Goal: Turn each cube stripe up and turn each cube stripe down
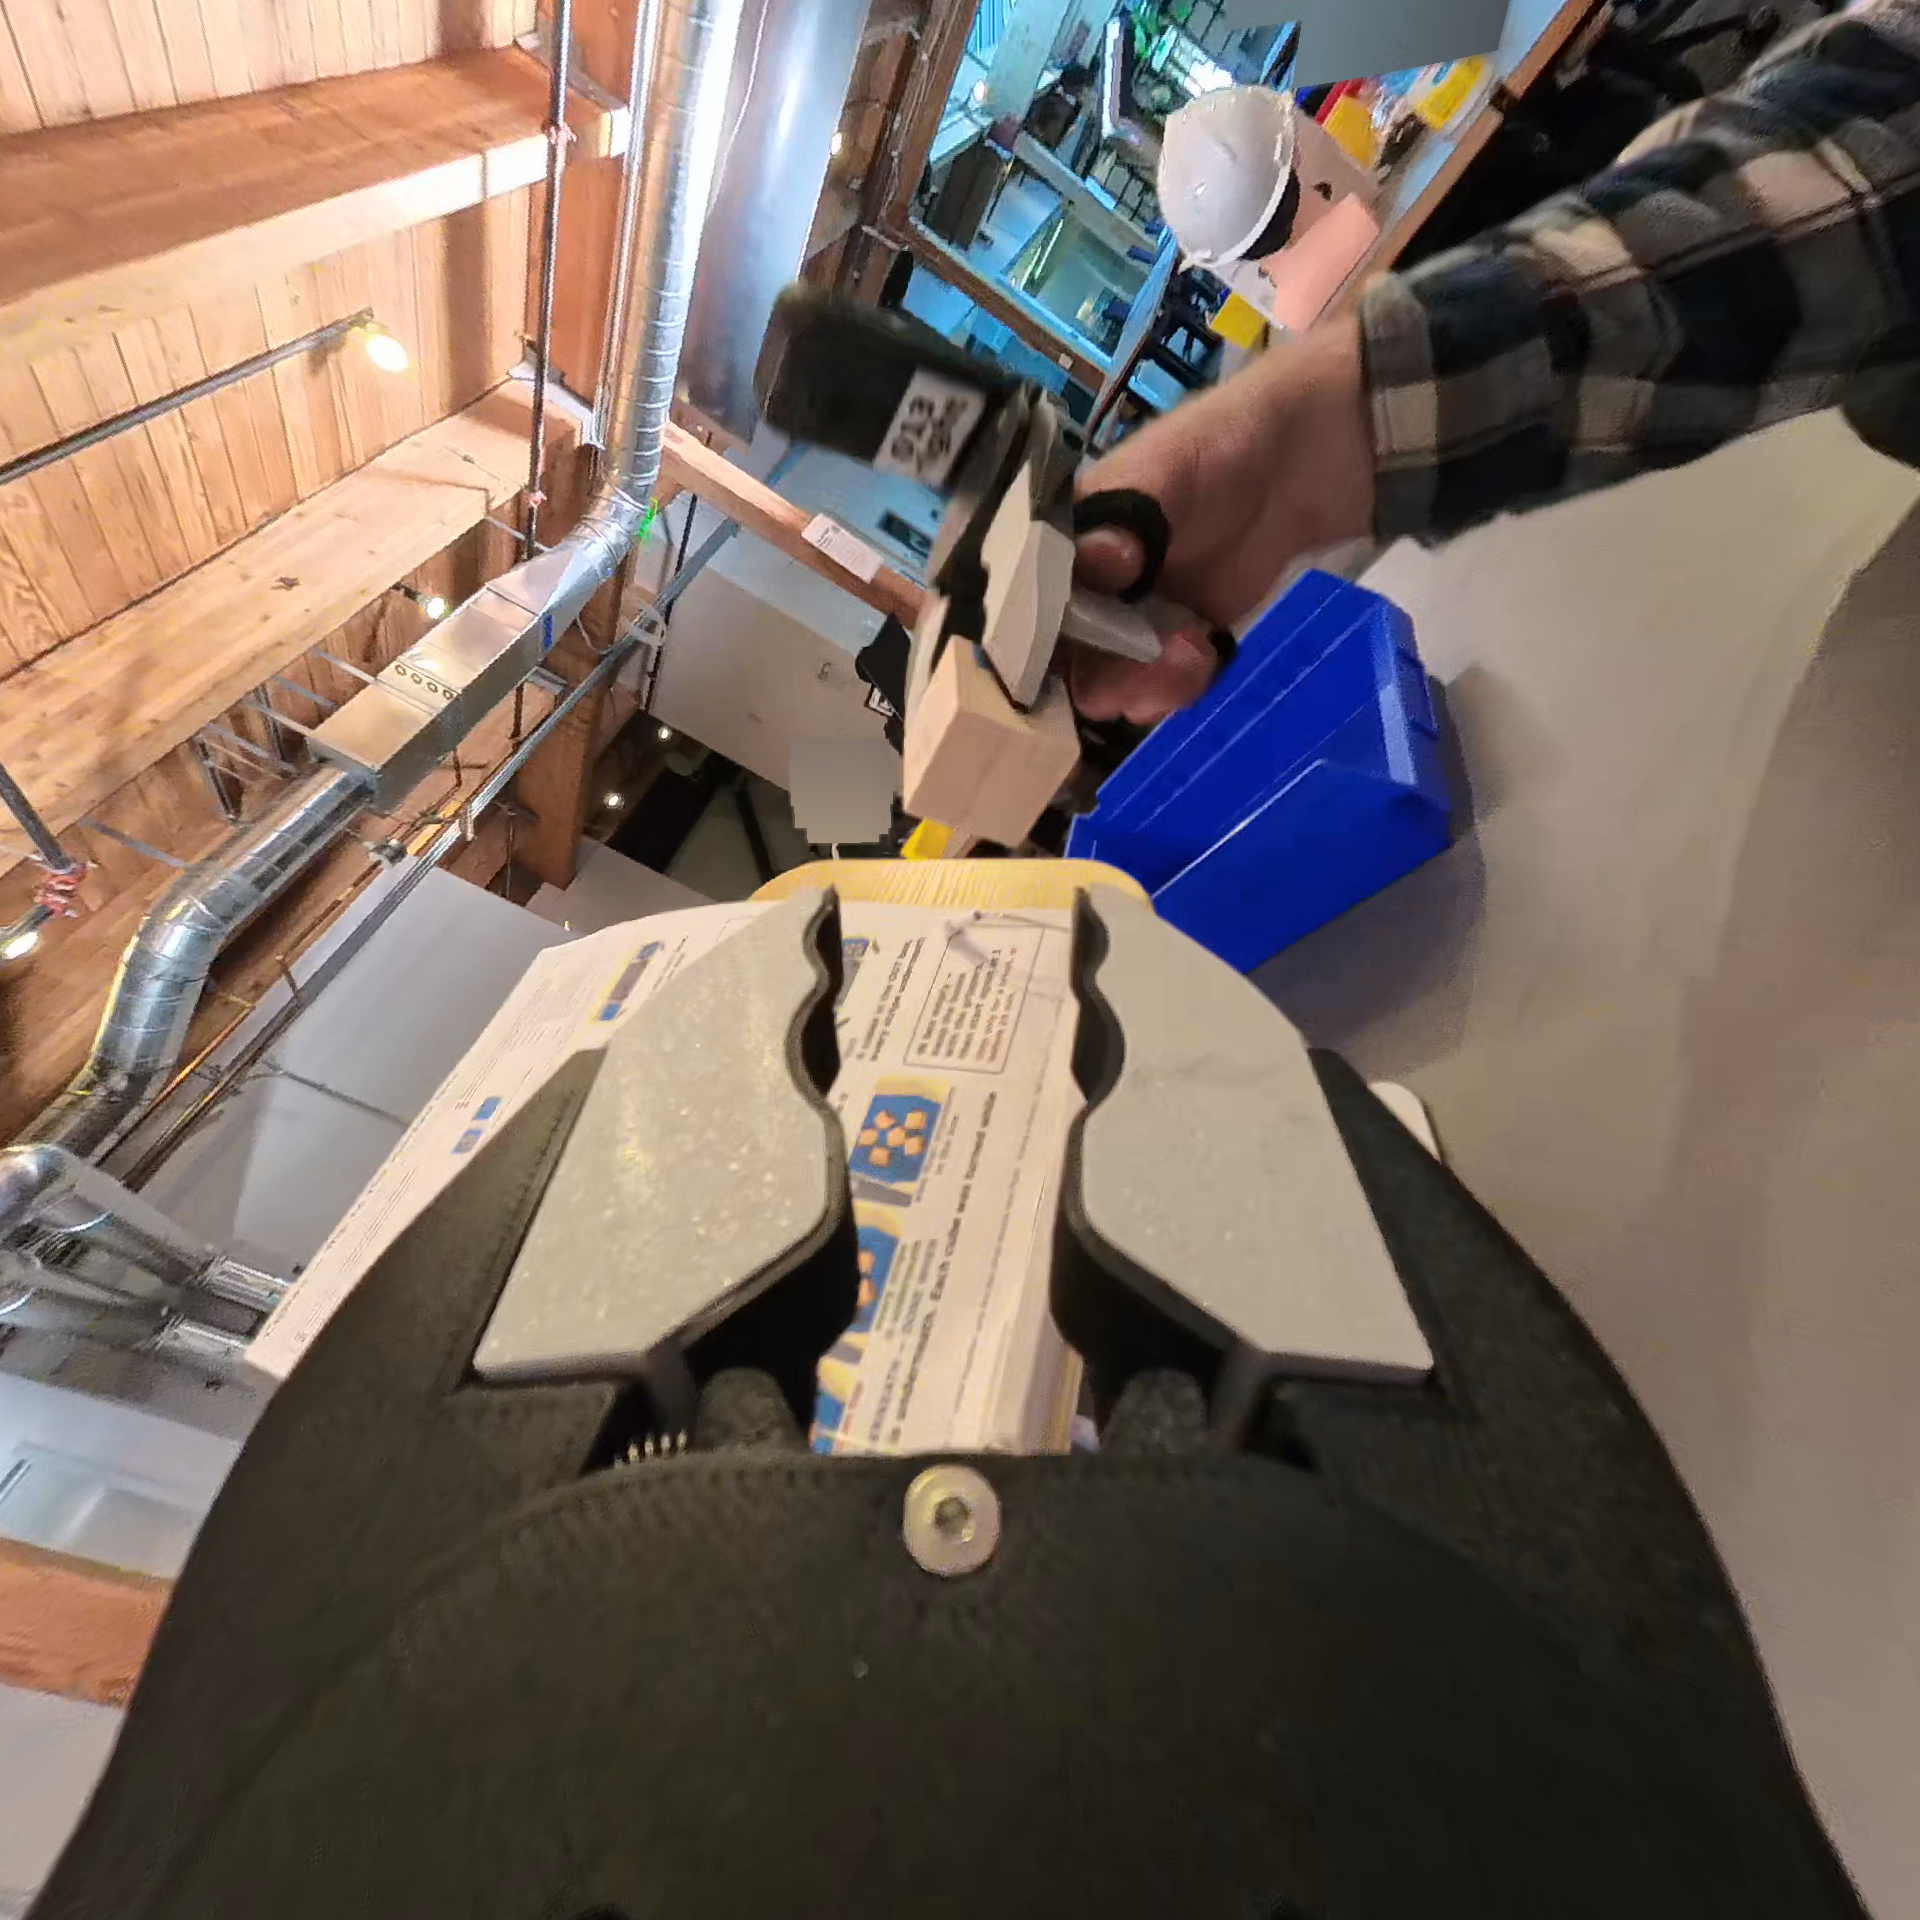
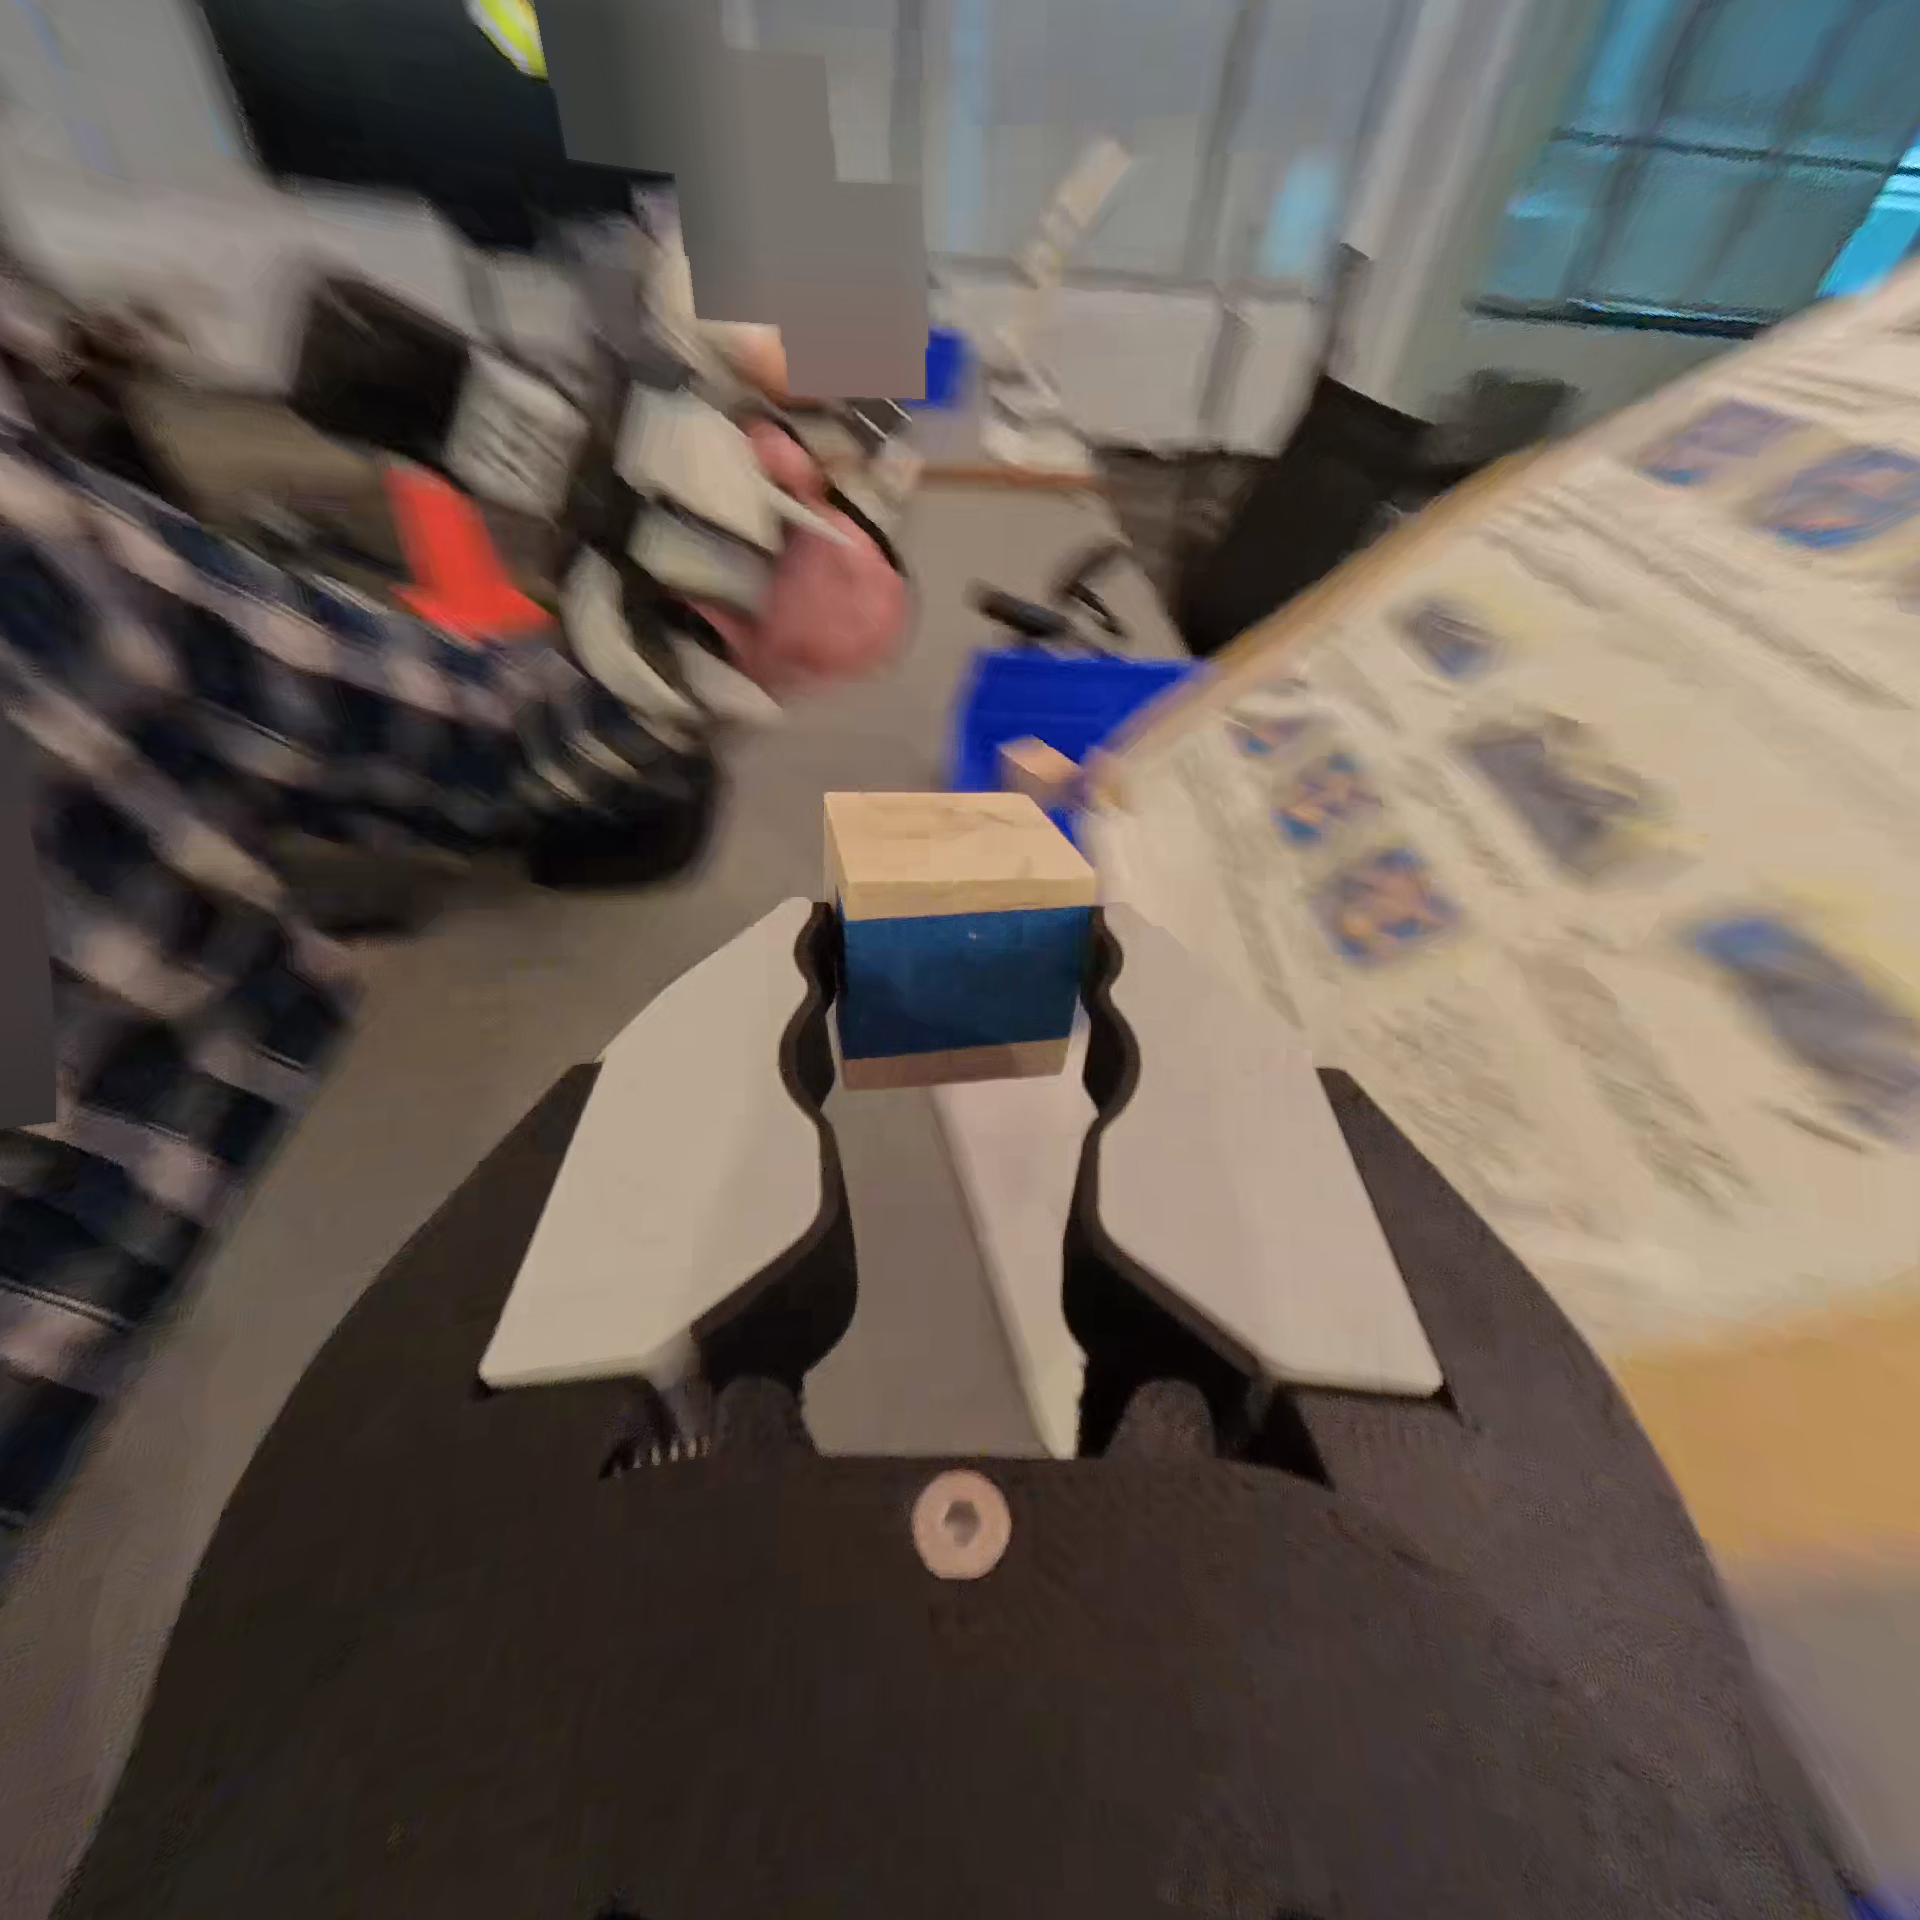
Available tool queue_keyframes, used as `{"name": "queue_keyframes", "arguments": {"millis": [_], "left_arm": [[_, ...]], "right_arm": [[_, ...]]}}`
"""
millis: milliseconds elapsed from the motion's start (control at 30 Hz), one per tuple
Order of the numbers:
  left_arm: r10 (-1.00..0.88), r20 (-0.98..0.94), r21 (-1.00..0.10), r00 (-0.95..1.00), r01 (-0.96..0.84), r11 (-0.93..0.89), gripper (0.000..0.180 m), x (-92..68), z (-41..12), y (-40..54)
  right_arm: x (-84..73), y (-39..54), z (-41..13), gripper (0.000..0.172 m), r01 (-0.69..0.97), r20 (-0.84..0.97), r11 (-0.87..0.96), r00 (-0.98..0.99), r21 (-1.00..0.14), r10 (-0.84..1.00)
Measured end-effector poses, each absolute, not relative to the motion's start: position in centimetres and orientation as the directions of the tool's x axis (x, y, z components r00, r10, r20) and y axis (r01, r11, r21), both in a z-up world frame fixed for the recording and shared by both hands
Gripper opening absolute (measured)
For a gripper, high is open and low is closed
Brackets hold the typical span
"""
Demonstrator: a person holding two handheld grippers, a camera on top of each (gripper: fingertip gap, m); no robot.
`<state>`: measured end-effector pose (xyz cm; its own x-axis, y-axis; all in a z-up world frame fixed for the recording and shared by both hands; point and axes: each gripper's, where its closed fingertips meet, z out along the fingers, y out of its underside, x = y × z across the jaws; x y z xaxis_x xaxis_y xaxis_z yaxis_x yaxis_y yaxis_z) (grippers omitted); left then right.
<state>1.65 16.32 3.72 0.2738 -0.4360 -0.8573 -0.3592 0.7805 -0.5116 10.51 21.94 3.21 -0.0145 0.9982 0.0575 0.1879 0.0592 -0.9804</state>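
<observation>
The right gripper [image 2: 961, 987] has its pale grey fingers [image 2: 717, 1049] clamped on a light wooden cube with a blue stripe [image 2: 956, 966], held in the air above the grey table [image 1: 1662, 1039], just beyond a wooden board covered by a printed paper sheet [image 1: 956, 1091]. The left gripper [image 1: 951, 997] hovers over that sheet, its fingers apart on nothing. A blue plastic bin [image 1: 1288, 769] lies nearby.

Blue bin [image 1: 1288, 769], printed sheet [image 1: 935, 1122], silver duct [image 1: 655, 260], white helmet [image 1: 1226, 171].
</observation>
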Motion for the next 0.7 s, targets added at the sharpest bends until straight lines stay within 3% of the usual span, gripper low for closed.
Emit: {"name": "queue_keyframes", "arguments": {"millis": [100,233,433,700], "left_arm": [[-0.417,-0.864,-0.501,0.281,-0.404,0.765,0.036,0.7,4.0,17.2],[-0.42,-0.863,-0.504,0.279,-0.424,0.753,0.032,0.2,4.0,17.8],[-0.409,-0.869,-0.495,0.28,-0.459,0.738,0.031,-0.3,3.5,18.8],[-0.415,-0.872,-0.489,0.258,-0.488,0.723,0.031,-0.4,2.6,19.5]], "right_arm": [[17.4,27.7,1.8,0.046,0.402,0.269,0.172,0.198,-0.899,0.942],[25.2,33.9,-0.9,0.047,0.605,0.411,0.122,0.366,-0.787,0.835],[31.9,39.3,-7.7,0.047,0.874,0.576,0.005,0.316,-0.486,0.754],[31.9,41.9,-16.4,0.047,0.973,0.539,0.015,0.115,-0.23,0.834]]}}
